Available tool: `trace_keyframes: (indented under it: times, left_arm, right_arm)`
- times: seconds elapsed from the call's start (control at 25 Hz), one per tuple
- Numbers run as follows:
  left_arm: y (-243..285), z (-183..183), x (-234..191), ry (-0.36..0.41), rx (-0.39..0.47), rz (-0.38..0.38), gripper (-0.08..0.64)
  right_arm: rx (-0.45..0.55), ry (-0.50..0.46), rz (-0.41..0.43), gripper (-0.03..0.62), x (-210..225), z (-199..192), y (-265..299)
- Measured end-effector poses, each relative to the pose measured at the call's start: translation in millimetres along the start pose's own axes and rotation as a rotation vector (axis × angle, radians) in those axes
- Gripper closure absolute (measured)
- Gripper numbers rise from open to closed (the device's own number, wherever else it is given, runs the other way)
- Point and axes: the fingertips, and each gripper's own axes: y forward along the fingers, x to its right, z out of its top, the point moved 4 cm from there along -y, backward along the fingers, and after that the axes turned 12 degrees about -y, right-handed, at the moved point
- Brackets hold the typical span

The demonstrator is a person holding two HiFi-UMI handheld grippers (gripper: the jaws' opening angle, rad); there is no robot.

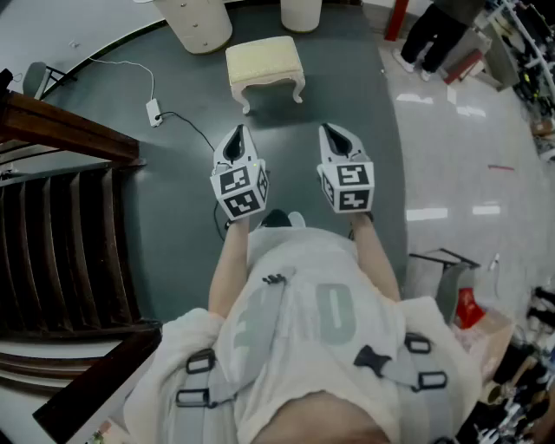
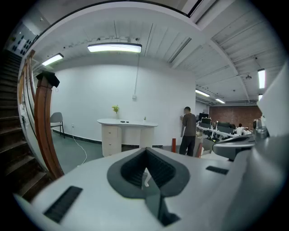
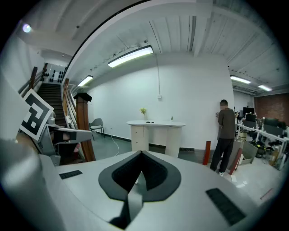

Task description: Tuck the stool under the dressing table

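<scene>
- Left gripper (image 1: 238,137): fingers pressed together tip to tip, nothing between them; no gap along its own jaws either
- Right gripper (image 1: 334,134): closed the same way, gripping nothing, level with the left one and just beside it
- Stool (image 1: 264,63): straight ahead of both pairs of fingertips and apart from them, upright on its legs, cream cushion on top
- Table (image 1: 204,22): beyond the stool, farther still from the fingers, with the stool just in front of the gap between its two pedestals, not tucked under
- From both gripper views: stool hidden behind the gripper bodies; white curved table top dead ahead over the closed tips, small plant (image 2: 115,108) standing on it
- Dark floor (image 1: 173,199) under the fingers and the stool
- Cable (image 1: 186,121) and plug block (image 1: 154,111): on the floor ahead and left of the left fingers, well apart from the stool
- Stairs (image 1: 61,217) with dark wooden rail: close on the left of the left fingers
- Chair (image 2: 56,121): far ahead and left, by the wall
- Person (image 3: 226,135): standing at the wall, back turned, ahead and right of the right fingers, past the table's end
- Red post (image 3: 207,152): upright just beside that person, on the table side
</scene>
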Motion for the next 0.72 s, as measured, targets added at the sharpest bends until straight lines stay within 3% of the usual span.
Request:
trace_keyframes:
  times: [0.28, 0.48, 0.72]
  left_arm:
    - [-12, -12, -7, 0.01, -0.014, 0.003, 0.555]
    - [-15, -15, -14, 0.009, -0.018, 0.01, 0.555]
    - [-25, -12, -16, 0.005, -0.015, 0.001, 0.555]
  right_arm:
    - [-0.003, 0.047, 0.006, 0.59, -9, 0, -10]
    - [-0.001, 0.022, 0.0, 0.59, -10, -5, -8]
    - [-0.012, 0.104, 0.008, 0.589, -16, -16, -11]
